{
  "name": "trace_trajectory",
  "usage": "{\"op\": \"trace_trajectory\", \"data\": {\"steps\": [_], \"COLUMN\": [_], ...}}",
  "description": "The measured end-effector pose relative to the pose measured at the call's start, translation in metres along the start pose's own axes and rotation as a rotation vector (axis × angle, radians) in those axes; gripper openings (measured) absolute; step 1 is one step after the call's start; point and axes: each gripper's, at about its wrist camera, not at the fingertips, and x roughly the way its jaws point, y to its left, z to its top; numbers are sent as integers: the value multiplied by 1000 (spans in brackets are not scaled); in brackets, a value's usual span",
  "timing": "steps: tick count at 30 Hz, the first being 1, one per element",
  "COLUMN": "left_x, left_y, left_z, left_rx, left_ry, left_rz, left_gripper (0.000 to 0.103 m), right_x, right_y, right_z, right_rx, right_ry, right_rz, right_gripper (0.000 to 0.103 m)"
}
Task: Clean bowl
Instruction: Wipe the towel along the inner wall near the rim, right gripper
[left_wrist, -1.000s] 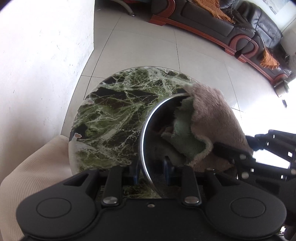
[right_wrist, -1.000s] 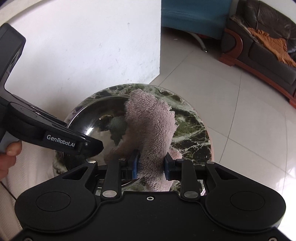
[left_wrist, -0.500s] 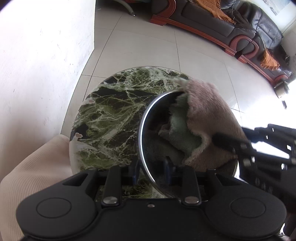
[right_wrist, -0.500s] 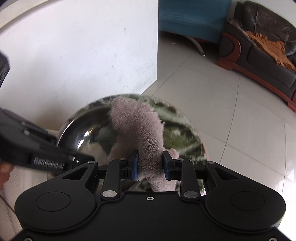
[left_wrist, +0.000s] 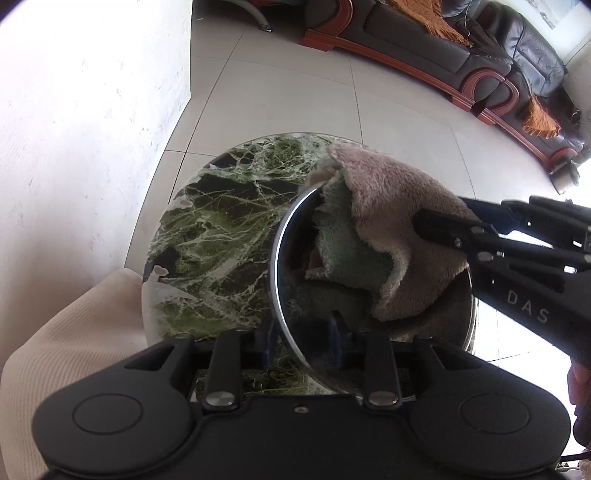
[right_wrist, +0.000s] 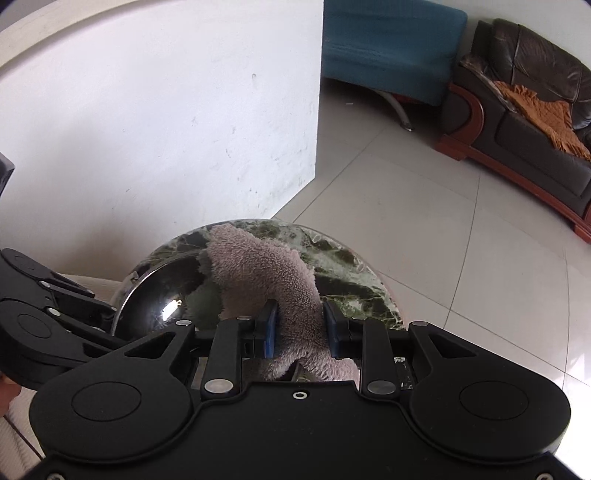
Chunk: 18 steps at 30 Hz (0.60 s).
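A shiny steel bowl is held tilted above the round green marble table. My left gripper is shut on the bowl's near rim. A fluffy pink and green cloth lies over the bowl's far side and inside it. My right gripper is shut on the cloth, and comes in from the right in the left wrist view. In the right wrist view the bowl is at the left, with the left gripper body beside it.
A white wall stands close on the left. A cream cushion lies beside the table. A dark leather sofa and a teal chair stand across the tiled floor.
My right gripper has drawn the cloth across the bowl, first inward and then up and back toward the far rim. The left gripper holds the bowl in the same place.
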Motion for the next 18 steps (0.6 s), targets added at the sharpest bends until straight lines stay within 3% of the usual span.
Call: {"op": "trace_trajectory", "data": {"steps": [8, 18], "left_x": [-1, -2], "left_y": [-1, -1], "left_z": [0, 0], "left_rx": [2, 9], "left_ry": [-2, -1], "left_rz": [3, 6], "left_gripper": [28, 29], "right_x": [-18, -1], "right_y": [11, 5], "right_z": [-30, 3], "right_rx": [-11, -12], "right_ry": [48, 2], "right_rz": [-2, 3], "right_gripper": [26, 25]}}
